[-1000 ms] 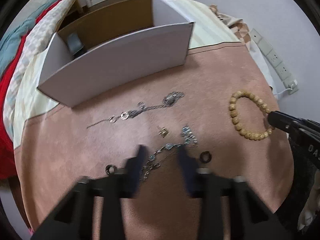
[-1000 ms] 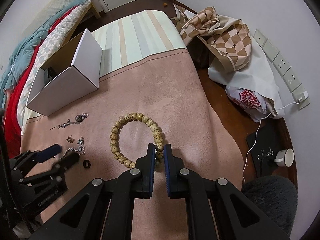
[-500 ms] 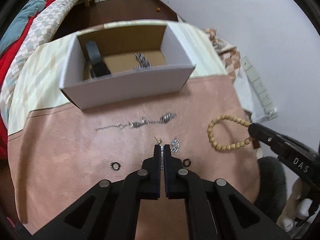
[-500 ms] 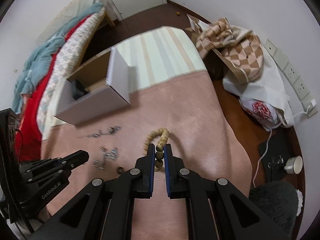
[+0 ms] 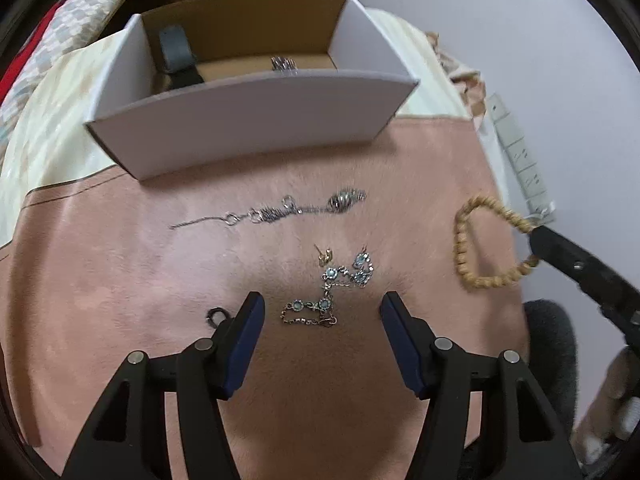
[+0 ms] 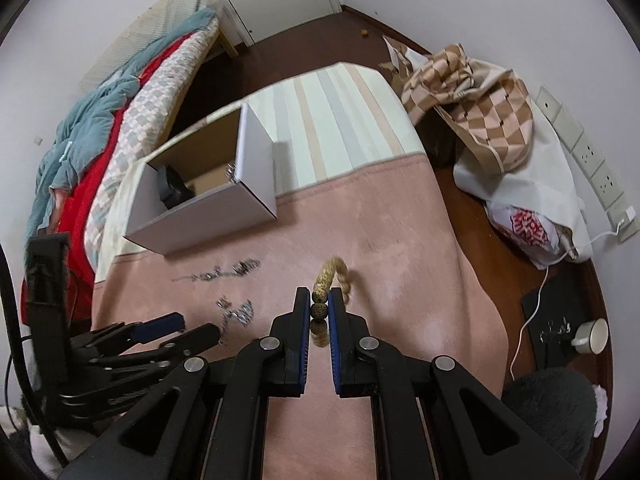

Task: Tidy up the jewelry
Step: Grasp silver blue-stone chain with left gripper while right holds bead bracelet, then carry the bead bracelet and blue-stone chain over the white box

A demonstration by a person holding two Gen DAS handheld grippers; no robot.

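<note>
**Bead bracelet lifted, blue-stone chain between my open left jaws**

My right gripper (image 6: 320, 307) has its jaws closed on the bead bracelet (image 6: 334, 276), pinching two beads between the blue pads; the rest of the loop hangs clear above the pink blanket (image 6: 400, 280). In the left view the same bracelet (image 5: 476, 240) shows at the right edge, held at the tip of that gripper.

My left gripper (image 5: 322, 310) has its jaws wide open, low over the blanket (image 5: 120, 280). Between them lies the blue-stone chain (image 5: 332, 292), touching neither finger. Just beyond it sits a small gold earring (image 5: 325, 255). A dark ring (image 5: 216, 315) lies just beside my left finger, on its outer side. Farther off, near the box, a silver necklace (image 5: 280, 212) is stretched out in a line.

The white cardboard box (image 5: 248, 128) stands open at the far edge of the blanket, its inside brown. In it I see a dark watch (image 5: 178, 56) toward the left end and a small heap of silver jewelry (image 5: 283, 65) against the near wall, well apart from each other. From the right view the box (image 6: 256, 168) shows the same dark watch (image 6: 172, 188).
</note>
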